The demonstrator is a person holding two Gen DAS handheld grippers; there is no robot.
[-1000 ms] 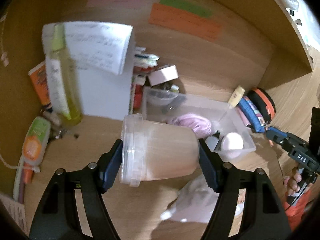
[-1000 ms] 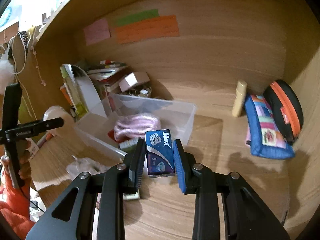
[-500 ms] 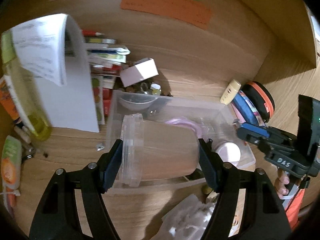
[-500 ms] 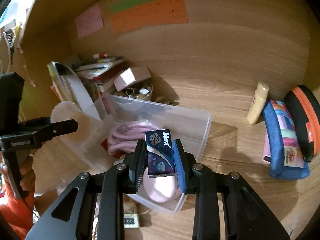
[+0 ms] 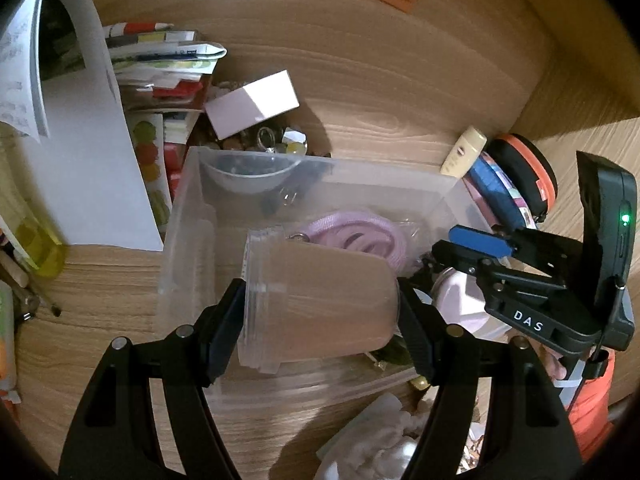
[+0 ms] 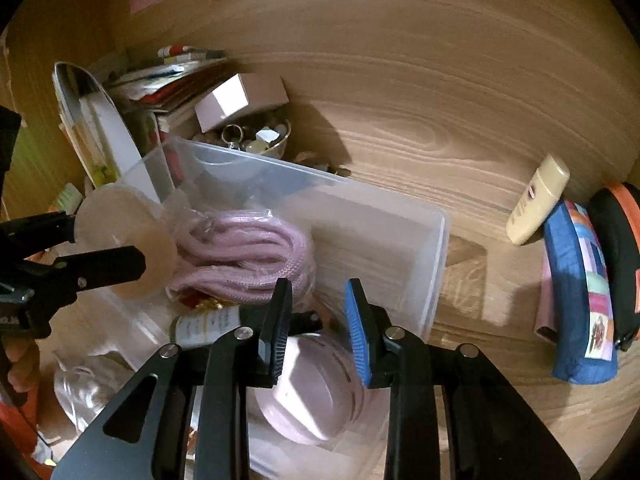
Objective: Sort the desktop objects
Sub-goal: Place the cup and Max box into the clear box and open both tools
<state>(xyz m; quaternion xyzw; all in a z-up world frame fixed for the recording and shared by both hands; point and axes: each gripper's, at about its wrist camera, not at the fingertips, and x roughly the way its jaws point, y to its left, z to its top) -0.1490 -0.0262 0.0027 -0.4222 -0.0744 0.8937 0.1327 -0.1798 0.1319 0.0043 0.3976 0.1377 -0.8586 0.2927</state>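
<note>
Wooden counter (image 5: 100, 276), cluttered. We find the left gripper (image 5: 319, 314) jaws clamped on the clear jar (image 5: 320, 280), held sideways over the clear bin (image 5: 360, 173). Right gripper (image 6: 316, 320) jaws stand narrowly apart, empty, above it. Step, we judge: binning. Next: lower, then release.

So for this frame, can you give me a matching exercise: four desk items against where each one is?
Things:
1. clear jar
2. pink cord
3. cream tube
4. white box

Places:
A. on the bowl of trinkets
B. beside the blue pouch
C. in the left hand-held gripper
D. inside the clear bin

Pairs: 1-C, 2-D, 3-B, 4-A
</note>
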